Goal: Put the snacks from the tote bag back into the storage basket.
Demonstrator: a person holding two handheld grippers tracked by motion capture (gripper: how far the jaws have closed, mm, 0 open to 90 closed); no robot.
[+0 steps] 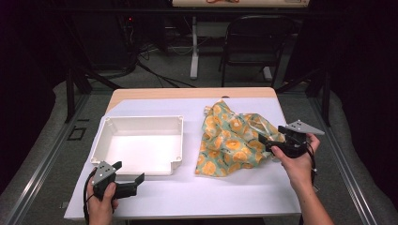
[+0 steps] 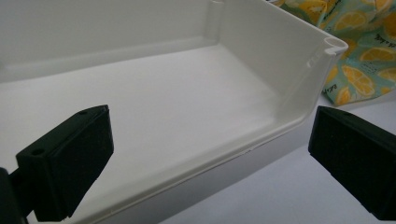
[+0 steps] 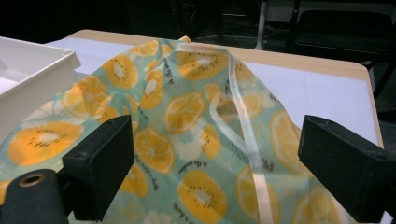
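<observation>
Reaching the wide-open right gripper (image 1: pixel 271 142) over the cloth (image 1: pixel 230 140), beside the white tray (image 1: pixel 141 119); pinch one edge only.

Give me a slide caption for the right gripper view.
Open right gripper poised over a crumpled orange-slice print cloth beside the white tray.

Looked like a lab or test room: dark curtained walls, cables (image 1: pixel 155 70) trailing over grey carpet, a folding chair (image 1: pixel 256 44), and a white-covered surface (image 1: pixel 197 187) on metal framing.
</observation>
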